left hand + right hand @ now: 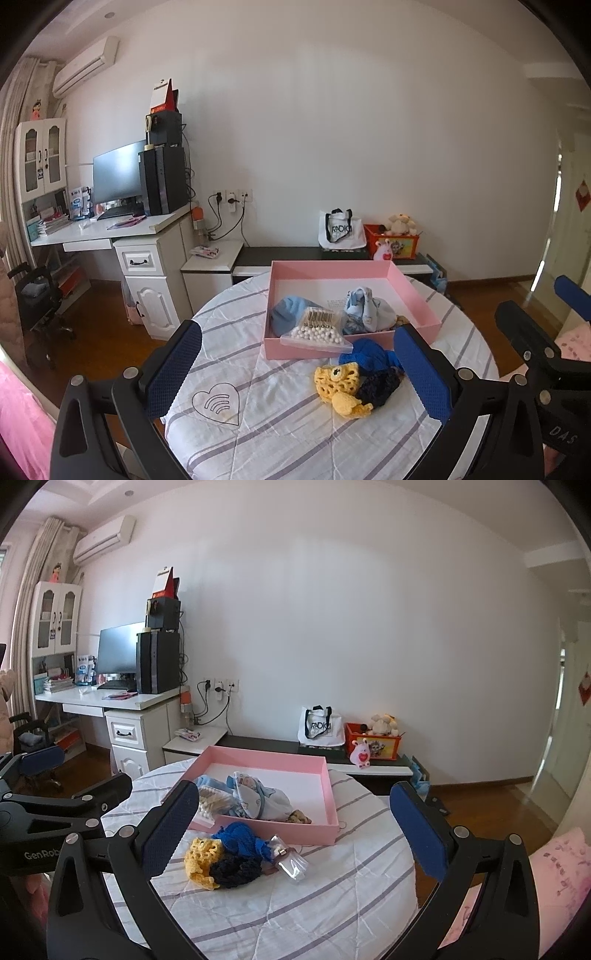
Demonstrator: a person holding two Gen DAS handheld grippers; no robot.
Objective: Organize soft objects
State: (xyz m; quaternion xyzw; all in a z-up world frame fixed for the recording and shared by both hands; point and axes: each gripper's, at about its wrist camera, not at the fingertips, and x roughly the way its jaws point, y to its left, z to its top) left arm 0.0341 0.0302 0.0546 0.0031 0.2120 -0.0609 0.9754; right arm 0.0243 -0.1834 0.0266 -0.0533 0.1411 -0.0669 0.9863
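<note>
Pink box (417, 295) holds baby clothes (364, 310) and a bead bag (317, 328). Both my grippers, left (299, 373) and right (295, 842), hover open, empty, over the yarn pile (354, 380).

Monitor (117, 173) on desk (122, 229) — tote bag (340, 230) beyond.

My right hand-held gripper (295, 830) hangs wide open at lower centre over the crochet pile (229, 856), pink box (325, 794) just behind

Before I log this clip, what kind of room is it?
Likely a bedroom or home study: a desk with a monitor along the wall, a wall air conditioner, and a box of plush toys on a low bench.
</note>
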